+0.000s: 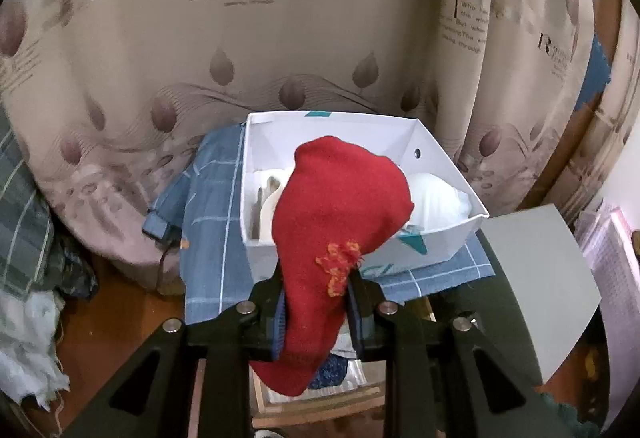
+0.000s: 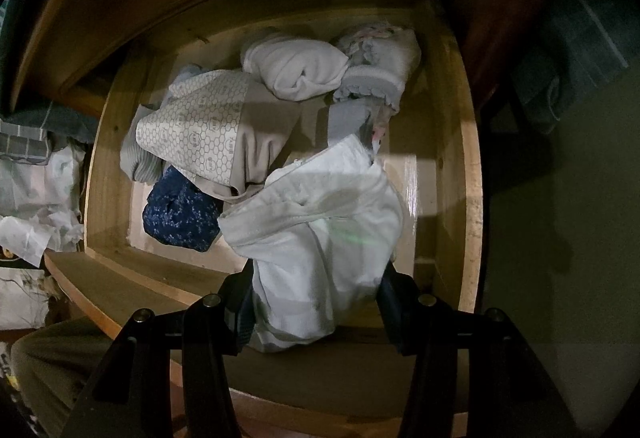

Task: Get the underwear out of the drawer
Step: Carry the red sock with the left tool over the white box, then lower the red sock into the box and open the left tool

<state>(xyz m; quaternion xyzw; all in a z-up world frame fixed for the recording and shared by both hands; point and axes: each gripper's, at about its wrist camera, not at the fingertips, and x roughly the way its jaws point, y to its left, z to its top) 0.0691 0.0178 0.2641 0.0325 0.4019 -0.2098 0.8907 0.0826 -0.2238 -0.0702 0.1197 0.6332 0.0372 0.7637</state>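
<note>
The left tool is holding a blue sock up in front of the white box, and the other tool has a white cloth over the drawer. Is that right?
Almost. The sock in the left tool is red with an orange patch, not blue; the left wrist view shows it in front of the white box. The rest holds: in the right wrist view the right tool grips a white cloth over the drawer.

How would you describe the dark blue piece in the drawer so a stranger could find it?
Look into the open wooden drawer. Near its front left lies a crumpled navy blue fabric garment with tiny pale flowers. It is the only dark item; its neighbours are white, grey or beige.
</note>
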